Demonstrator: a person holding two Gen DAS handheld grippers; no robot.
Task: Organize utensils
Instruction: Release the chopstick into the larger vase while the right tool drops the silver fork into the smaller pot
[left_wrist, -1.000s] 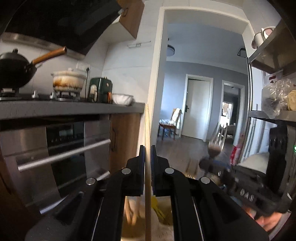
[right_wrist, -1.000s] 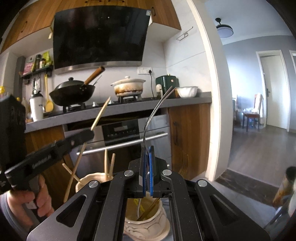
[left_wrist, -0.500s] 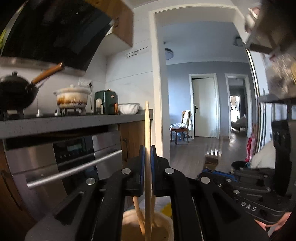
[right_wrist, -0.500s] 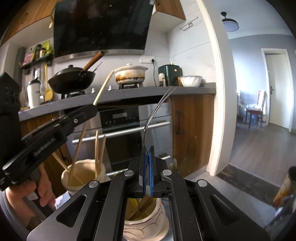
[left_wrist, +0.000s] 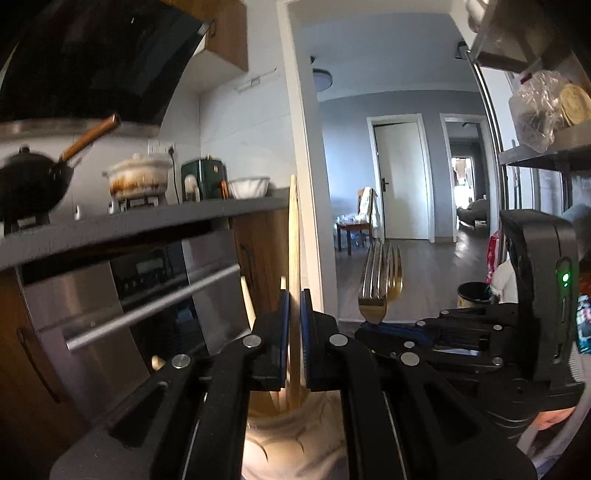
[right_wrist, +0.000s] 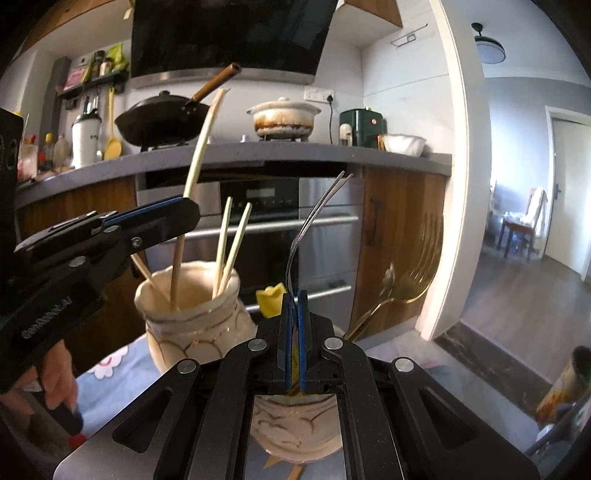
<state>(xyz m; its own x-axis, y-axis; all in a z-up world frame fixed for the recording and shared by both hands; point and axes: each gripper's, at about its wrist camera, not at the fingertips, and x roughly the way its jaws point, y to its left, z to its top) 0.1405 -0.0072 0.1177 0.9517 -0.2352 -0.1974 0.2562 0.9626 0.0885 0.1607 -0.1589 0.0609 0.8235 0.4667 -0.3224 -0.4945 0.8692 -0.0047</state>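
Left gripper (left_wrist: 294, 317) pinches a wooden chopstick (left_wrist: 294, 236) between its blue-padded fingers; the stick stands near upright, its lower end inside the cream ceramic jar (right_wrist: 192, 314), where the right wrist view shows three more chopsticks (right_wrist: 231, 243) leaning. Right gripper (right_wrist: 293, 325) is pressed together on the handle of a silver fork (right_wrist: 314, 218), tines up and curving right. Its lower handle is hidden between the pads, so whether it reaches the second cream jar (right_wrist: 295, 424) below cannot be told; that jar is mostly covered by the gripper body. Second jar also holds a gold fork (right_wrist: 421, 258), a spoon (right_wrist: 388, 275) and a yellow-tipped utensil (right_wrist: 271, 301), type unclear. Both jars stand on a floral cloth (right_wrist: 110, 373), just beside each other. White lettering on the left gripper's body is blurred and unreadable. Wok (right_wrist: 162, 118) and clay pot (right_wrist: 284, 116) sit on the stove behind.
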